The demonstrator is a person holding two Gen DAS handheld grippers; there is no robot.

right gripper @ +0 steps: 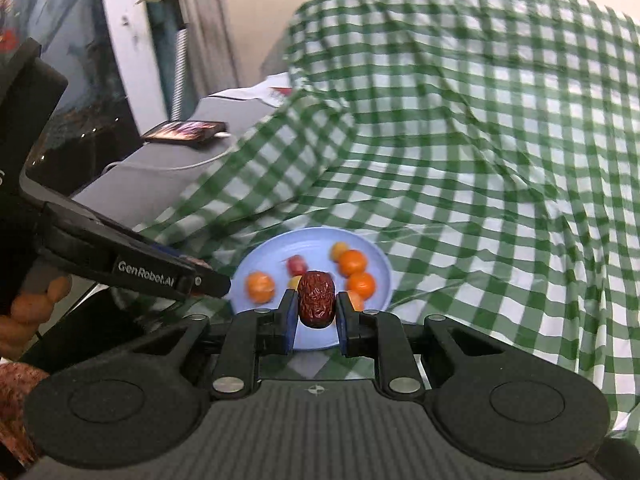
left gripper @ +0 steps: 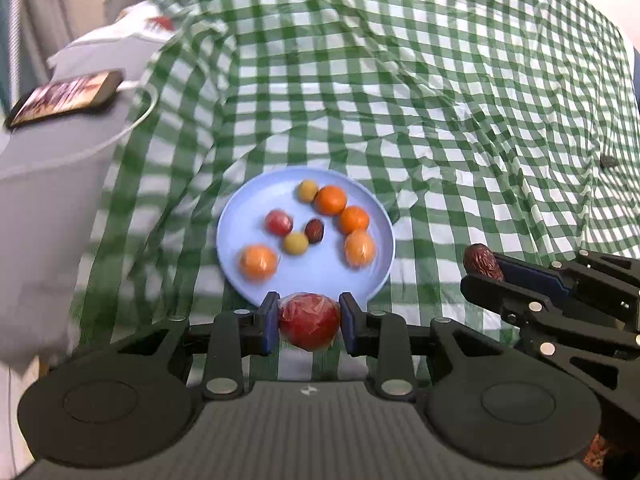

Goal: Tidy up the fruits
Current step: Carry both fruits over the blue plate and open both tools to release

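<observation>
Left tongs (left gripper: 309, 322): closed on a red fruit (left gripper: 309, 326) wrapped in clear film; blue pads touch it on both sides. It is held just before the near rim of the plate.
Right tongs (right gripper: 316, 300): closed on a wrinkled dark red jujube (right gripper: 316, 299), held upright between the 2 blue pads, above the near part of the plate. In left wrist view the same tongs (left gripper: 480, 274) come in from the right w/ the jujube (left gripper: 482, 262) at the tip, well to the right of the plate.
Plate (left gripper: 360, 280): light blue, round, lies on the checked cloth.
On plate: 4 orange fruits, e.g. one at near left (left gripper: 258, 261) and one at far side (left gripper: 330, 200); 2 small yellow fruits (left gripper: 296, 243); one small red fruit (left gripper: 279, 222); one dark jujube (left gripper: 314, 231) in the middle. Some look wrapped in film, but the blur makes it hard to tell.
Cloth (left gripper: 440, 120): green and white check, much wrinkled, covers the bench.
Phone (left gripper: 64, 98): lies on a grey surface at far left, screen lit, white cable (left gripper: 140, 114) plugged in.
Left tongs body (right gripper: 152, 276): seen in right wrist view at left, text "GenRobot.AI" on it.
</observation>
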